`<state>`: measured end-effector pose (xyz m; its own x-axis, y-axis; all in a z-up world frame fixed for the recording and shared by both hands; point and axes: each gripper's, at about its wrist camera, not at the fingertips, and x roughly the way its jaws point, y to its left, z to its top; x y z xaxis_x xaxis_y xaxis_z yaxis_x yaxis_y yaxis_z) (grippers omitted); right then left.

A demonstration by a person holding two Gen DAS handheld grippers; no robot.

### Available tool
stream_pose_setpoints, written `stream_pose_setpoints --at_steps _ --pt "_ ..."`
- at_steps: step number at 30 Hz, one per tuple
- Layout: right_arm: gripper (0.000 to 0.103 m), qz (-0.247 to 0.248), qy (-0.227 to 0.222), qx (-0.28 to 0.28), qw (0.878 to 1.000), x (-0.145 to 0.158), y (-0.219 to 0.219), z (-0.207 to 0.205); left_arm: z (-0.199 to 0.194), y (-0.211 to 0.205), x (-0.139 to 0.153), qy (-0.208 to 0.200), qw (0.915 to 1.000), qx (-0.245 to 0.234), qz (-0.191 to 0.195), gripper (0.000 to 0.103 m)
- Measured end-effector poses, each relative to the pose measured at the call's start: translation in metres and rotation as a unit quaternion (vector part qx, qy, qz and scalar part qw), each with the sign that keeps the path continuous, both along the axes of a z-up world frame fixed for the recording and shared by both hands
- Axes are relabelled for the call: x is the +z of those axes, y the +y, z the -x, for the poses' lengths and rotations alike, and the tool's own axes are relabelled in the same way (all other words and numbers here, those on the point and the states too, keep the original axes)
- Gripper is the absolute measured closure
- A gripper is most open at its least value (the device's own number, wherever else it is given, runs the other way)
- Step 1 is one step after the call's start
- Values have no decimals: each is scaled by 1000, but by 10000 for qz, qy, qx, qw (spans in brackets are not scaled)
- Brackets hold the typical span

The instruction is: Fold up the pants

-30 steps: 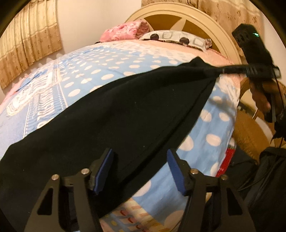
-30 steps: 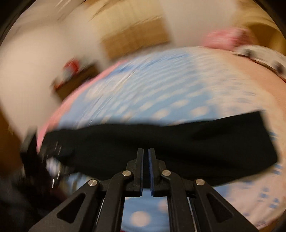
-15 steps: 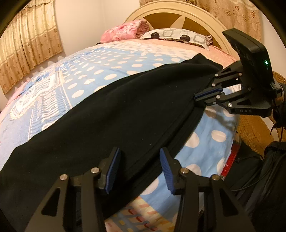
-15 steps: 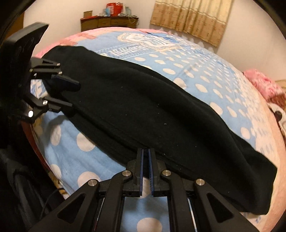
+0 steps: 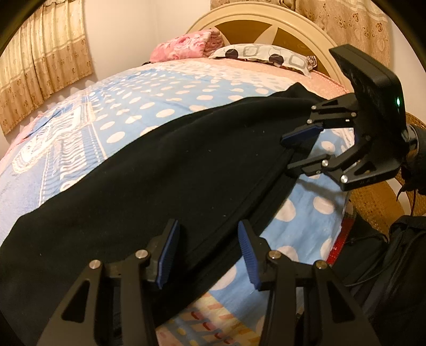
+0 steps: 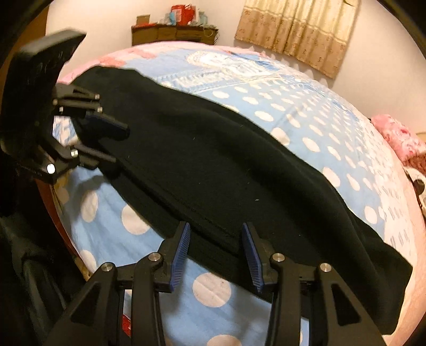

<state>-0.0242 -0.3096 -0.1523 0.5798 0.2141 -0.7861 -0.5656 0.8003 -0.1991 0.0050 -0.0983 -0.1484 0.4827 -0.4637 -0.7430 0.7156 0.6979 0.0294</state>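
Note:
Black pants (image 5: 165,173) lie folded lengthwise in a long band across the blue polka-dot bedspread (image 5: 149,106); they also show in the right wrist view (image 6: 226,170). My left gripper (image 5: 205,252) is open, its blue pads either side of the near folded edge. My right gripper (image 6: 215,252) is open over the pants' near edge at the other end. In the left wrist view the right gripper (image 5: 298,151) stands open at the far end of the pants. In the right wrist view the left gripper (image 6: 111,143) is open at the opposite end.
A cream headboard (image 5: 266,24), a patterned pillow (image 5: 263,54) and a folded pink blanket (image 5: 186,48) are at the head of the bed. A wicker chair (image 5: 378,197) and dark bags (image 5: 394,252) stand beside the bed. A dresser (image 6: 173,33) stands by the far wall.
My right gripper has opened and let go of the pants, which now lie flat on the bed. My left gripper stays open, a little wider than half a second ago.

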Motion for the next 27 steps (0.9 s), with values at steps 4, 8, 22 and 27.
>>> stream_pose_setpoints --at_steps 4,8,22,27 --pt "71 271 -257 185 9991 -3 6 7 -1 1 1 26 10000 -5 21 55" --pt "91 369 -331 261 9984 -4 11 13 -1 2 1 48 10000 -21 36 55" --pt "101 272 -183 444 9985 -5 14 36 -1 11 6 427 9986 -250 160 74" --pt "100 34 -17 415 9991 -1 8 29 2 7 14 389 9984 -323 258 74"
